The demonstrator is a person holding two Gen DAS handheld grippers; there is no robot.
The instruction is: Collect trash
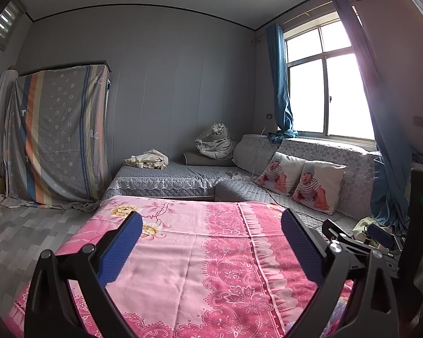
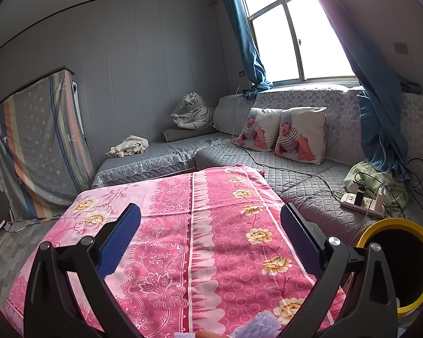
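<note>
1. Standing over the pink-covered desk (image 1: 183, 253), I see both tools held level with fingers spread wide: the left tool (image 1: 211, 242) grips nothing, and the right tool (image 2: 210, 239) is just as bare.

2. Looking for the trash itself, I can pick out no clear scrap on the pink cloth. At six o'clock in the right view a fuzzy lilac thing (image 2: 256, 325) pokes in at the frame's foot, with something orange beside it; what either is I cannot tell.

3. A yellow bin (image 2: 380, 225) stands at about four o'clock from the right tool, off the desk's edge. Its inside is dark, so I cannot say whether anything lies in it.

4. Judging the step: bare cloth, slack tools and a bin with a hidden bottom would suit a sweep about to start or a sweep already finished. I would not name a move either way.

5. Only the right view shows the bin, the power strip (image 2: 361, 201) with its cables on the sofa (image 2: 310, 174), and the lilac thing.

6. Only the left view shows the right tool from outside, at four o'clock, and more of the floor (image 1: 28, 231) at nine o'clock.
</note>
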